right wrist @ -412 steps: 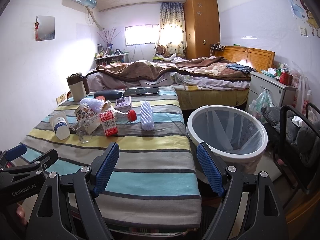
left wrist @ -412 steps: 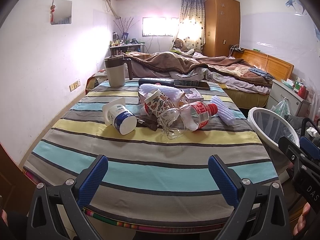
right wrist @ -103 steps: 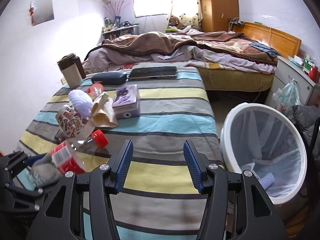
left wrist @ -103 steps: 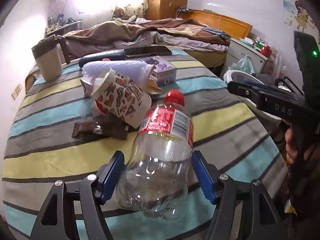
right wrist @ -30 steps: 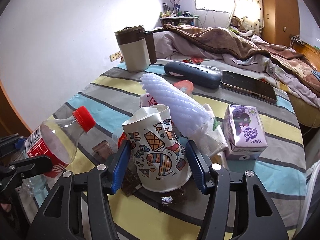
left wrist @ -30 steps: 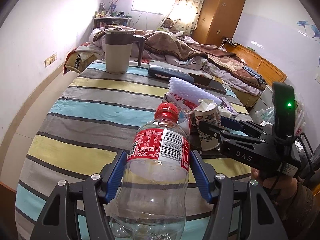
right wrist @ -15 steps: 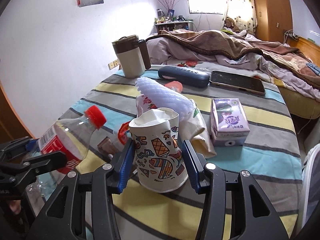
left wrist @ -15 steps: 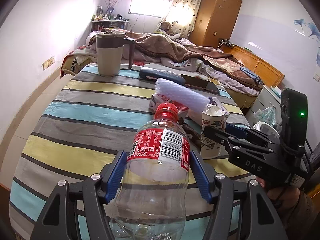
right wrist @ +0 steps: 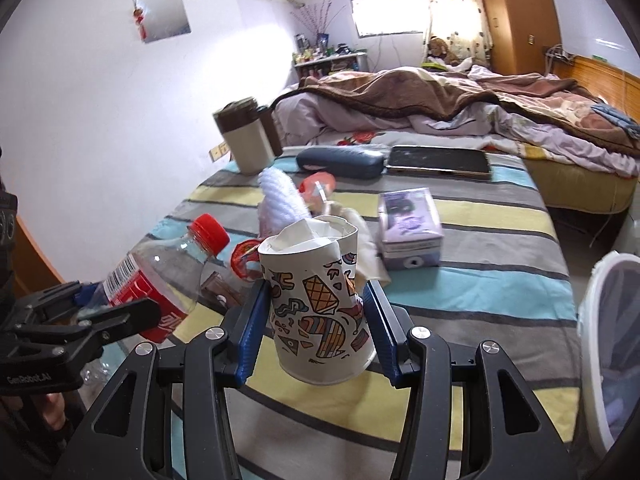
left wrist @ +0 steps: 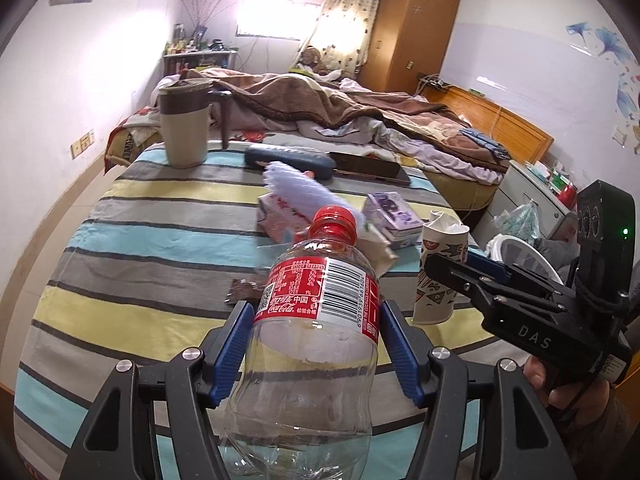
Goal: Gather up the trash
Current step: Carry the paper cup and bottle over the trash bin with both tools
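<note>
Two pieces of trash are off the striped table [left wrist: 132,240] at once. My left gripper [left wrist: 316,344] is clamped around an empty plastic bottle [left wrist: 316,320] with a red cap, the blue pads pressing its sides just below the red label. My right gripper [right wrist: 316,320] is closed on a patterned paper cup [right wrist: 320,304] stuffed with crumpled paper, held upright above the table's near edge. From the cup, the bottle is just to its left. Beyond the cup, on the table, I see a purple carton [right wrist: 410,224], a white foam net [right wrist: 280,196], a dark case [right wrist: 340,162] and a beige mug [right wrist: 246,142]. A white bin [right wrist: 608,344] stands right of the cup, beside the table.
</note>
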`<action>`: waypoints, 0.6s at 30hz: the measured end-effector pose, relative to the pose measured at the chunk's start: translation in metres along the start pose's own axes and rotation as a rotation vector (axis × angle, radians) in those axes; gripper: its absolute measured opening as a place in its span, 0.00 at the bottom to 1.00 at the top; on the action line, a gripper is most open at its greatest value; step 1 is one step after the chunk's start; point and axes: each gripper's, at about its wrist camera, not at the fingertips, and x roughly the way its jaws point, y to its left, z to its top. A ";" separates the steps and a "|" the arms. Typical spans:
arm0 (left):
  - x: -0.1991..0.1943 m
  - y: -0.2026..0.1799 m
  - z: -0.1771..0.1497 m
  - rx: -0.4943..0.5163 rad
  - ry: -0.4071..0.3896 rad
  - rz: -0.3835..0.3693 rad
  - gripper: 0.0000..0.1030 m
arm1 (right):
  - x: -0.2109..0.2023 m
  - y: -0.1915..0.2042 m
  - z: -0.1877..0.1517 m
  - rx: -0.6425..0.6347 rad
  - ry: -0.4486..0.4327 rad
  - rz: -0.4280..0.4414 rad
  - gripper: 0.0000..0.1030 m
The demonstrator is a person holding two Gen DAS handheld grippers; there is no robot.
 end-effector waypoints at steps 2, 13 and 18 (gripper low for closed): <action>0.001 -0.008 0.001 0.013 -0.001 -0.007 0.63 | -0.006 -0.007 0.000 0.016 -0.015 -0.014 0.49; 0.012 -0.074 0.010 0.122 -0.014 -0.057 0.63 | -0.046 -0.049 -0.008 0.067 -0.074 -0.103 0.49; 0.018 -0.110 0.012 0.177 -0.019 -0.090 0.63 | -0.066 -0.073 -0.011 0.105 -0.101 -0.141 0.49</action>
